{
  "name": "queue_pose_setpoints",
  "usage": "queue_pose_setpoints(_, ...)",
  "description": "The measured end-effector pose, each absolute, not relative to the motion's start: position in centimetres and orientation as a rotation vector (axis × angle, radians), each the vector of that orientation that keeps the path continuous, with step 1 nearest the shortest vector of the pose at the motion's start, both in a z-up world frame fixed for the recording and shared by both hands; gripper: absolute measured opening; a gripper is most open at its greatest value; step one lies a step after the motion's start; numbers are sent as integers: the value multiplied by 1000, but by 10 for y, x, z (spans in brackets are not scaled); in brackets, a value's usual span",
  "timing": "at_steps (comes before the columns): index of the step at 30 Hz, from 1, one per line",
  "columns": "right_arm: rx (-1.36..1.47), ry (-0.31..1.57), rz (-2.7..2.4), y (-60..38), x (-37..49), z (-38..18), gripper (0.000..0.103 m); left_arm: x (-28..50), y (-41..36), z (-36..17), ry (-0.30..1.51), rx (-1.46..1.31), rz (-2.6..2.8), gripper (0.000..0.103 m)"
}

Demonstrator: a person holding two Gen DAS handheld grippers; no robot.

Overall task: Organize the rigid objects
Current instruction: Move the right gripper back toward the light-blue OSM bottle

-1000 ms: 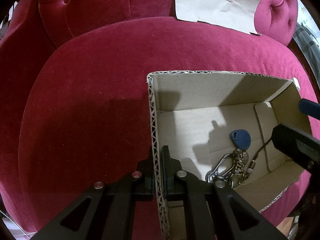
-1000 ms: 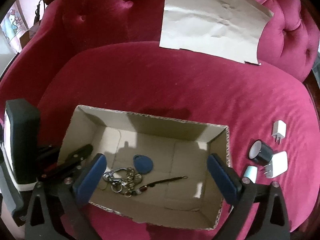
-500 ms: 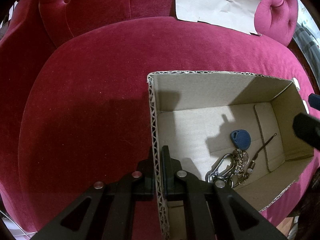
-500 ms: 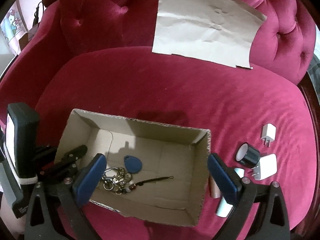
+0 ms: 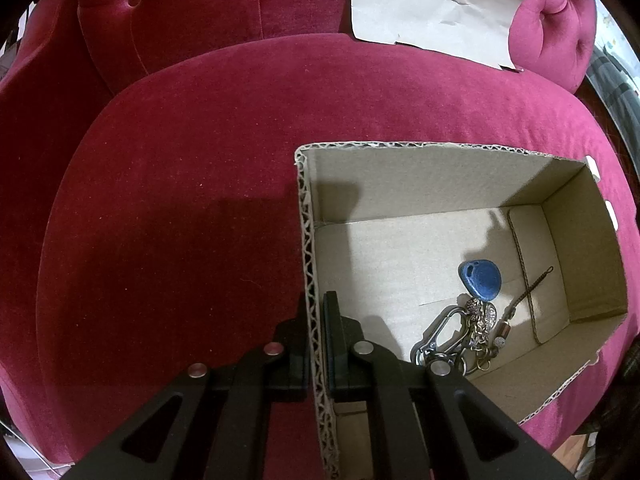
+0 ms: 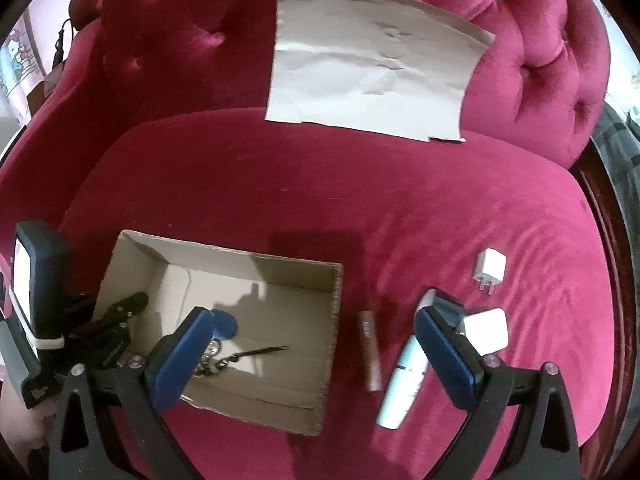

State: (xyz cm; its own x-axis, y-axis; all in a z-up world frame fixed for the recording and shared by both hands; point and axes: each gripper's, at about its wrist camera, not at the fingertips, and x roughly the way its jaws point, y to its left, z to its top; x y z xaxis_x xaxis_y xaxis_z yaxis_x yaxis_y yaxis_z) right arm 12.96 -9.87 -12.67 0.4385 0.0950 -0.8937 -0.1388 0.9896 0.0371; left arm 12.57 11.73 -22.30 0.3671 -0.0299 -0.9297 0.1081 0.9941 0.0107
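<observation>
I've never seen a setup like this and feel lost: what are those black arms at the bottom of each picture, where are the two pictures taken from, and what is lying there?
No robot here: a person holds a two-fingered gripping tool in each hand, each carrying a wide-angle camera. The left tool is shut on the wall of an open brown cardboard box on a crimson velvet sofa. Inside lies a bunch of metal keyrings with a blue oval tag. The right tool, blue-padded, stands open and empty. Beside the box lie a slim brown tube, a pale blue-and-white tube and a small white plug charger.
</observation>
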Motion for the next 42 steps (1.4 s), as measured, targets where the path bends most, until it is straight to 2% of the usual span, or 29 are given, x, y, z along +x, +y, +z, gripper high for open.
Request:
queue_pose_setpoints(15,-32,1097,76,-151,114,-125,103,126,117,-223,1191,76,-89,5)
queue_pose_setpoints(42,4,1206,-15,-206,86,-198,103,126,116,-224,1189,80,-87,5)
